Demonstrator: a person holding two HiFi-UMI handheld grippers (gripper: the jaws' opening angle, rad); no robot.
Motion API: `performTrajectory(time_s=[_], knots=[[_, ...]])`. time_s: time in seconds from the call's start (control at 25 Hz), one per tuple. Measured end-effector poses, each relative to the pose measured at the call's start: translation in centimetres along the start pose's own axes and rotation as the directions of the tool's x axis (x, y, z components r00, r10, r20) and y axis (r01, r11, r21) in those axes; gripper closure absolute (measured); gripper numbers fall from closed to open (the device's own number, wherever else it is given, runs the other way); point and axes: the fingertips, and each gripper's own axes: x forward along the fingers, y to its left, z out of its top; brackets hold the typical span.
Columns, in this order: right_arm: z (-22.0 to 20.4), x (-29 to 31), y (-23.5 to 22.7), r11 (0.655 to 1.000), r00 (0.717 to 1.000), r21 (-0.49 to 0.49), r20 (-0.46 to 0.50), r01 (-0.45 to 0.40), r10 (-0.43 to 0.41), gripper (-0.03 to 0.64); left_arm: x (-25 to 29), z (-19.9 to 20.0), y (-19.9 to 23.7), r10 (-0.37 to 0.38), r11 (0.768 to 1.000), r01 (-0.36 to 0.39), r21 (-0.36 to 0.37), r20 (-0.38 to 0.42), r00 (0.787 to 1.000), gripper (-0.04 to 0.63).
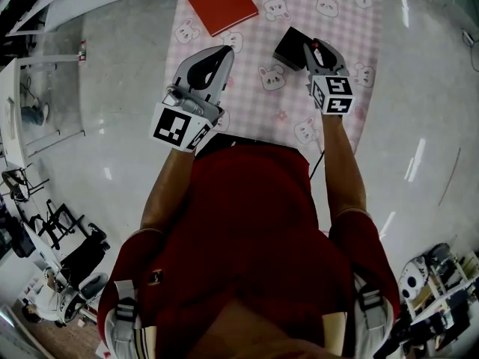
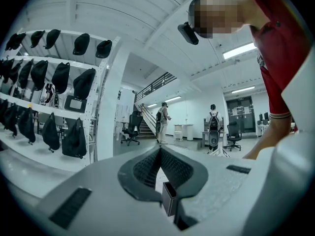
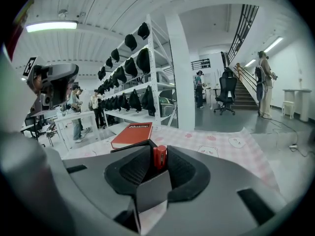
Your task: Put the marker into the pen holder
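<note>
Standing over the pen holder [image 1: 289, 48], your right gripper [image 1: 315, 49] flanks the upright marker [image 3: 159, 158] with loosened jaws for dropping; left gripper [image 2: 158, 151] clenched, empty.

Floor: pale grey floor [image 1: 112, 73], glossy, throwing back bright streaks of the lights overhead.
Ceiling: white ribbed ceiling [image 2: 113, 9], and there's a long strip light [image 3: 51, 27] glowing on it.
Shelving: tall white rack [image 3: 156, 77] running down one side, with dark bags [image 2: 61, 77] hanging in rows on it.
Pillar: white square pillar [image 3: 181, 73], right beside the rack.
Stairs: staircase [image 3: 243, 90] climbing up under a dark rail.
Furniture: black office chair [image 3: 225, 95] near the foot of the stairs, white table [image 3: 293, 100] further right.
Far wall: white, with a dark double door [image 2: 239, 113] set in it.
</note>
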Motion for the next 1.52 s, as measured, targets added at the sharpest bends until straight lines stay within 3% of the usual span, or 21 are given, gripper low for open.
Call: performTrajectory(time_s=[0.2,0.84,1.52], knots=[[0.0,0.0,0.0,1.0,1.0,0.002,0.003,0.002,-0.002,0.477,0.0,-0.2,-0.3,-0.005,1.0,0.005,0.001,-0.001,1.0,0.589],[3.5,-3.1,0.4,1.0,0.996,-0.008,0.087,0.021,-0.02,0.463,-0.4,0.5,-1.0,-0.035,0.999,0.035,0.001,0.034,0.999,0.589],[12.4,-11.2,8.5,0.997,0.941,0.015,0.332,-0.073,0.064,0.592,-1.1,1.7,-2.3,-0.102,0.995,0.102,0.003,0.089,0.991,0.589]])
